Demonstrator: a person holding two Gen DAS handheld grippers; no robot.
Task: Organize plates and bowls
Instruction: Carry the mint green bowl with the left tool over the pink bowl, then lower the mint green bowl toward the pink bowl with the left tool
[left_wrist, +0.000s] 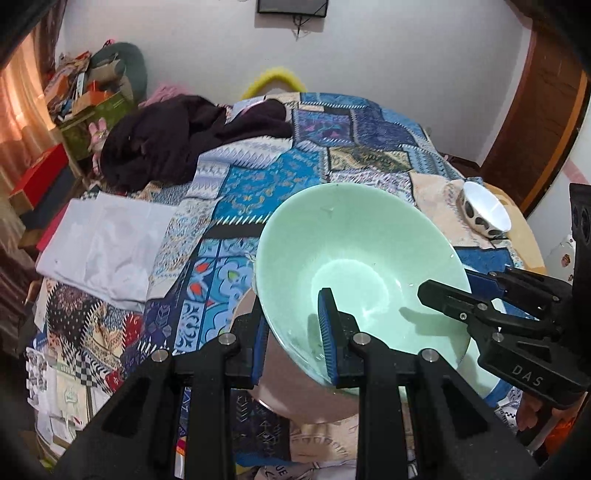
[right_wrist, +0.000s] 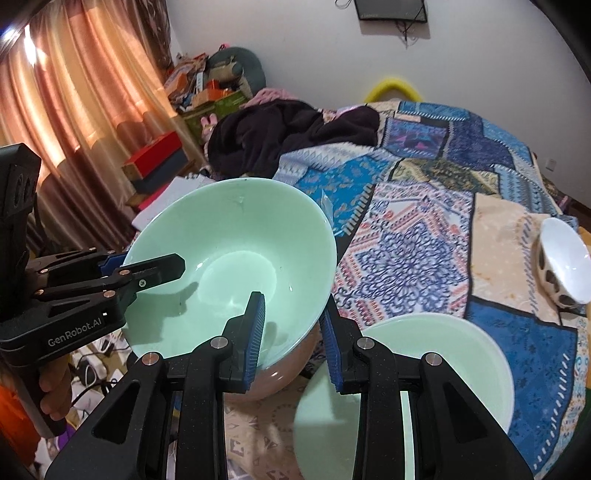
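Left tongs (left_wrist: 295, 339) and right tongs (right_wrist: 291, 339) each clamp opposite rim sections of the tilted green bowl (right_wrist: 236, 258), raised above the bed (right_wrist: 424, 206); green plate (right_wrist: 443, 354) lies near right.

Patchwork bedspread (right_wrist: 424, 206), white wall (right_wrist: 295, 44) (curtains (right_wrist: 74, 92) glowing orange)

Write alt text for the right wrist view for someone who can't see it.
Two black tongs grip one mint green bowl by its rim above a patchwork bedspread: the right tongs in the foreground, the left tongs from the left. A pale green plate lies below, and a small spotted bowl sits tilted at far right.
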